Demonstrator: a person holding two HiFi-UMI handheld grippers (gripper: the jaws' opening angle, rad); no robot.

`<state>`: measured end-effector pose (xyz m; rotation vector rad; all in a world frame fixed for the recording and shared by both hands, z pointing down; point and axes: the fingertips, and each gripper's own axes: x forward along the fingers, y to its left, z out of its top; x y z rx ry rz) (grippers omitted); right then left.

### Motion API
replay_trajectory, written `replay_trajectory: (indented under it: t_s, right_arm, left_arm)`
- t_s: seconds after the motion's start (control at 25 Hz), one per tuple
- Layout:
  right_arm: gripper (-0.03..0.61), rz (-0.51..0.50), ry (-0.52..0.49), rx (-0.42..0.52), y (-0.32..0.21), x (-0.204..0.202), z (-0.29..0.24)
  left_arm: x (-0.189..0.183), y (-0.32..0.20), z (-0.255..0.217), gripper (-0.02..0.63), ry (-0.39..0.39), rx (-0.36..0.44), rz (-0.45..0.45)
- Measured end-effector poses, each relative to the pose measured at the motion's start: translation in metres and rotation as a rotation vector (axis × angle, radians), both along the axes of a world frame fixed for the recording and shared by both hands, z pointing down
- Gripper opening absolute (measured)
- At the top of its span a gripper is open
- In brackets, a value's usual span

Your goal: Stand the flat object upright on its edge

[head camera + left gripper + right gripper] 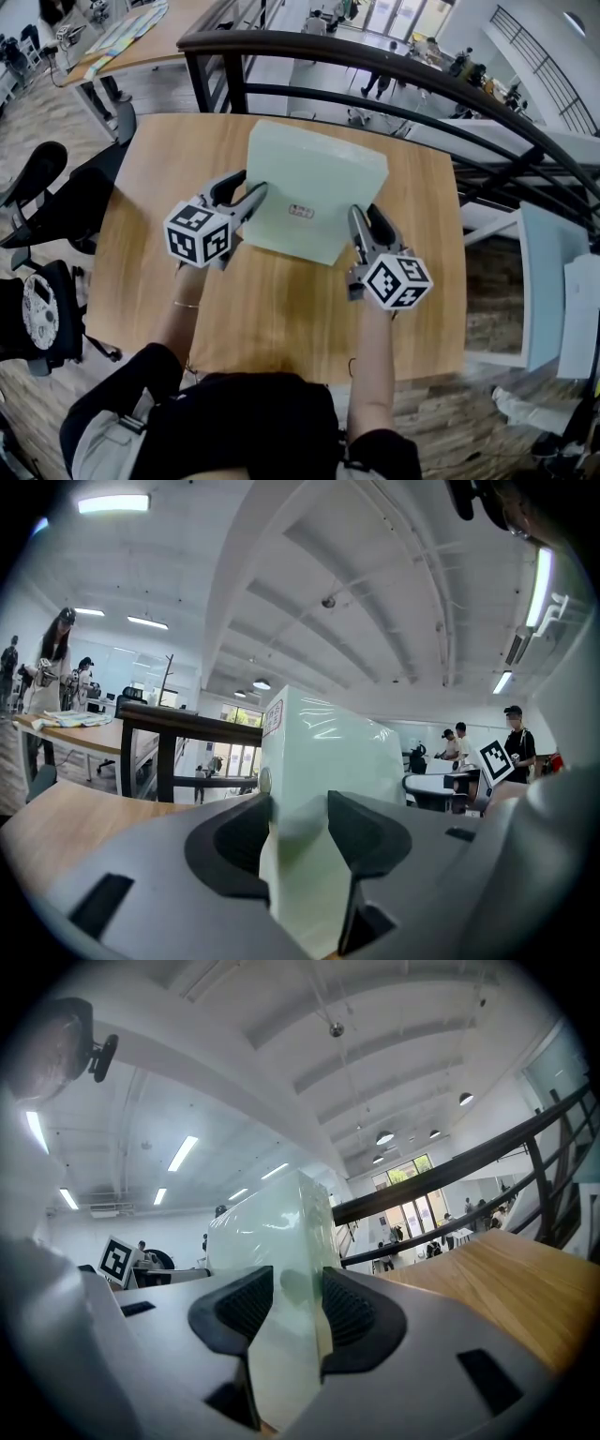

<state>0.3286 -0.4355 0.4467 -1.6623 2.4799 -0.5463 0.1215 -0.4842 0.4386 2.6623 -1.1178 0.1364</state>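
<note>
Bare tabletop (281, 309) lies in front of the pale green slab (314, 183) and on both its sides. The left tongs (246, 189) and right tongs (366, 217) take up its near corners. Behind it, a black railing (375, 52) bars the way.

I'm on the upper level of a big open-plan office. My wooden bench (281, 319) sits against a black railing (309, 39) across the top of the frame, and people (382, 82) walk the floor below it. Black office chairs (33, 173) crowd the left edge. A long desk (178, 37) stands upper left, and strip lights (183, 1152) line the white vaulted ceiling (309, 574).
</note>
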Motion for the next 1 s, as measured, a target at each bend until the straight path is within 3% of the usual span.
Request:
replay_trajectory:
  t_s: [0.24,1.0]
  right_arm:
    - [0.169,0.007,0.011,0.026,0.008,-0.001,-0.001]
    - [0.169,0.024,0.019,0.043,0.056,-0.014,-0.001]
  left_arm:
    - [-0.003,0.013,0.004,0.204,0.028,0.009,-0.016]
    - [-0.016,0.063,0.005,0.204,0.007,0.081,0.001]
